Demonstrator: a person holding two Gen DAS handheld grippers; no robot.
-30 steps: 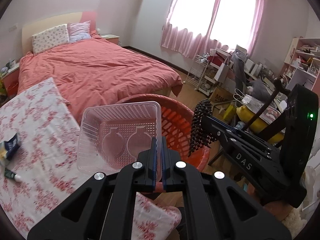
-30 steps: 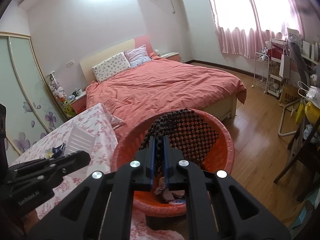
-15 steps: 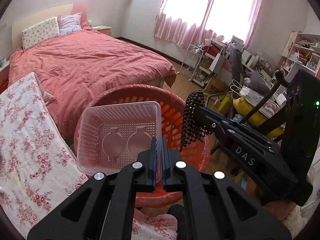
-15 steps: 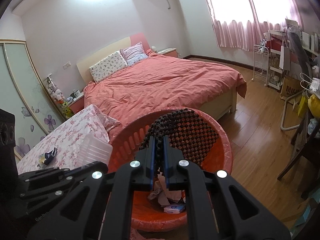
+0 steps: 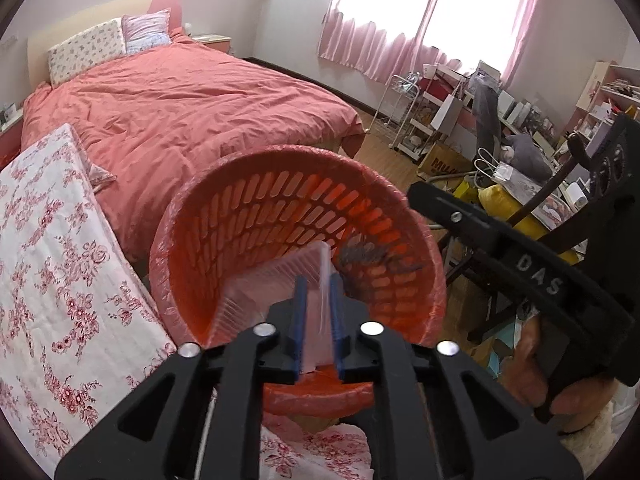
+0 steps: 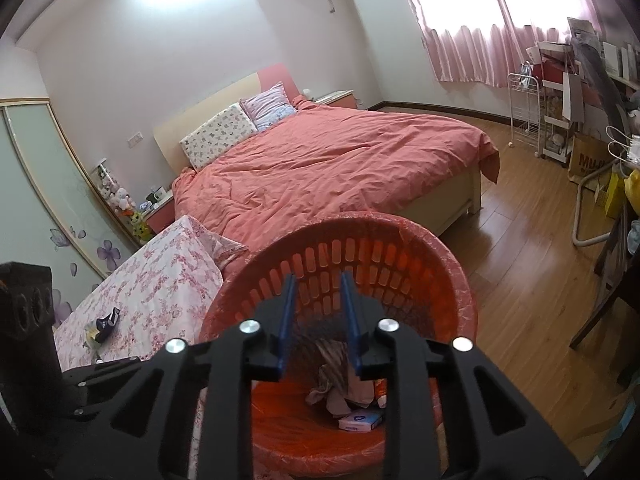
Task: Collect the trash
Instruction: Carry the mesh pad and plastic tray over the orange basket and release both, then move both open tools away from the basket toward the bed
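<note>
An orange slatted basket (image 5: 280, 156) lined with a thin bag stands right below both grippers. My left gripper (image 5: 317, 280) has its jaws opening; a clear plastic tray (image 5: 276, 280) slips blurred between them, tilted down into the basket, no longer pinched. My right gripper (image 6: 318, 276) hangs over the basket (image 6: 360, 218) with its jaws opening. A dark mesh net (image 6: 316, 326) blurs just below them, free of the pads; the net (image 5: 372, 256) also streaks across the basket's inner wall. Crumpled tissue (image 6: 332, 392) and a small blue-and-white box (image 6: 360, 420) lie at the bottom.
A table with a floral cloth (image 5: 48, 260) lies to the left, with small wrappers (image 6: 104, 322) on it. A bed with a coral cover (image 5: 180, 108) is behind the basket. Wooden floor (image 6: 520, 280) and a cluttered desk with a chair (image 5: 512, 152) lie right.
Both grippers came down closer over the basket and their jaws parted. The tray tipped from upright in the left grip into the basket. The mesh net left the right gripper and dropped.
</note>
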